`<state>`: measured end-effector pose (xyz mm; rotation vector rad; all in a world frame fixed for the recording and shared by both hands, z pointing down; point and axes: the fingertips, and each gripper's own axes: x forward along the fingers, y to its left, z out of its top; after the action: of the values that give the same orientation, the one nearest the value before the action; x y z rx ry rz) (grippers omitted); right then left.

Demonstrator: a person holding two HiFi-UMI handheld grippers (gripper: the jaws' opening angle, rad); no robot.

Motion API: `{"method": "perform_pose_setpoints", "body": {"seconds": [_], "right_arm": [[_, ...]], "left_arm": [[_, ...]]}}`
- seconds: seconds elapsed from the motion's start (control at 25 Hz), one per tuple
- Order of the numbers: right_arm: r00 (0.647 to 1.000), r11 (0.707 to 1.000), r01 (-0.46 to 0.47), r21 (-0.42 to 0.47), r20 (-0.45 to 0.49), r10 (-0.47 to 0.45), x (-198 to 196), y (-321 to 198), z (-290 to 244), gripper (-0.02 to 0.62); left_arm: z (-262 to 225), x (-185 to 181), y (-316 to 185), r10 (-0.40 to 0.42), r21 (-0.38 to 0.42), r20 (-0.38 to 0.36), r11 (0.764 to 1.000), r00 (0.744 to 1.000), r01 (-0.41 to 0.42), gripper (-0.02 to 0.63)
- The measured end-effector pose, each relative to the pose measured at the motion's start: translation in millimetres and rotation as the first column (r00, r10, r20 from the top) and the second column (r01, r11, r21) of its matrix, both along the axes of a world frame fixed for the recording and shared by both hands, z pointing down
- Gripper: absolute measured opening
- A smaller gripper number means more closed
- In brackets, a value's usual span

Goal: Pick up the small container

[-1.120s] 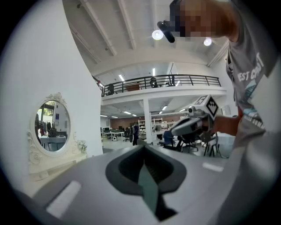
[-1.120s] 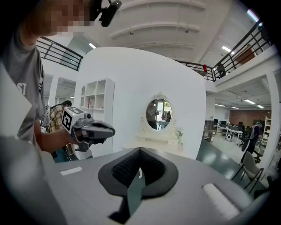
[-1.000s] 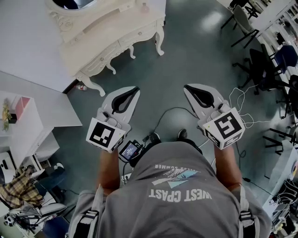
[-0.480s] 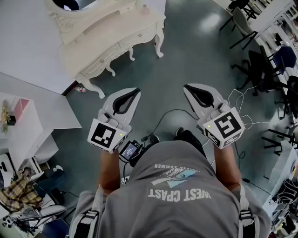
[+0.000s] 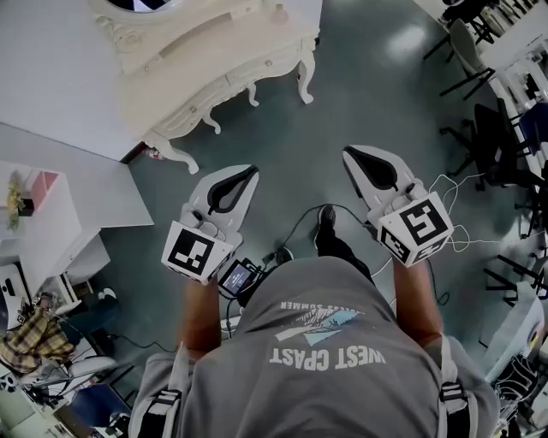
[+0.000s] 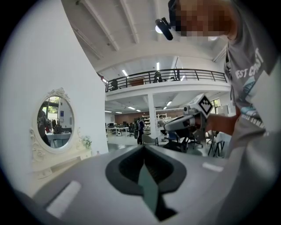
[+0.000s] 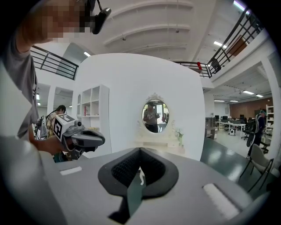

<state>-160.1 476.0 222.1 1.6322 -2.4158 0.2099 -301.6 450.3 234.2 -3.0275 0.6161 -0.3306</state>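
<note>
Head view shows the left gripper [image 5: 242, 174] and right gripper [image 5: 358, 159] both closed and empty over the floor, well apart from the small container [image 5: 278, 13], seemingly the tiny pale thing on the dressing table [image 5: 197, 60], probably light, best pinched across its sides.

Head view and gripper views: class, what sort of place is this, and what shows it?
Probably a large open-plan office or lab hall with a staged home corner: office chairs, a railed mezzanine, and an ornate white dressing table with an oval mirror.
</note>
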Motion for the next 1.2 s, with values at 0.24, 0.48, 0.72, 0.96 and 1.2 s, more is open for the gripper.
{"method": "perform_pose_setpoints", "body": {"seconds": [0.24, 0.48, 0.72, 0.96, 1.2], "right_arm": [[0.997, 0.997, 0.076, 0.009, 0.028, -0.076, 39.9, -47.0, 6.0, 0.002], [0.989, 0.99, 0.143, 0.002, 0.044, -0.143, 86.0, -92.8, 12.5, 0.002], [0.974, 0.976, 0.217, 0.001, 0.068, -0.217, 120.2, -128.8, 19.0, 0.002], [0.967, 0.971, 0.24, -0.001, 0.085, -0.239, 149.8, -153.1, 26.7, 0.002], [0.974, 0.979, 0.204, -0.022, 0.103, -0.2, 173.0, -167.1, 37.7, 0.002]], "left_arm": [[0.3, 39.4, -31.6, -0.065, 0.001, 0.024, 0.998, 0.998, 0.065, 0.003], [-1.8, 85.2, -62.9, -0.13, -0.001, 0.034, 0.991, 0.991, 0.13, 0.003], [0.9, 121.6, -89.7, -0.196, 0.003, 0.059, 0.98, 0.979, 0.197, 0.003], [1.1, 151.0, -106.6, -0.218, 0.005, 0.079, 0.976, 0.973, 0.218, 0.003], [9.9, 174.8, -130.7, -0.18, -0.014, 0.096, 0.983, 0.979, 0.182, 0.003]]}}
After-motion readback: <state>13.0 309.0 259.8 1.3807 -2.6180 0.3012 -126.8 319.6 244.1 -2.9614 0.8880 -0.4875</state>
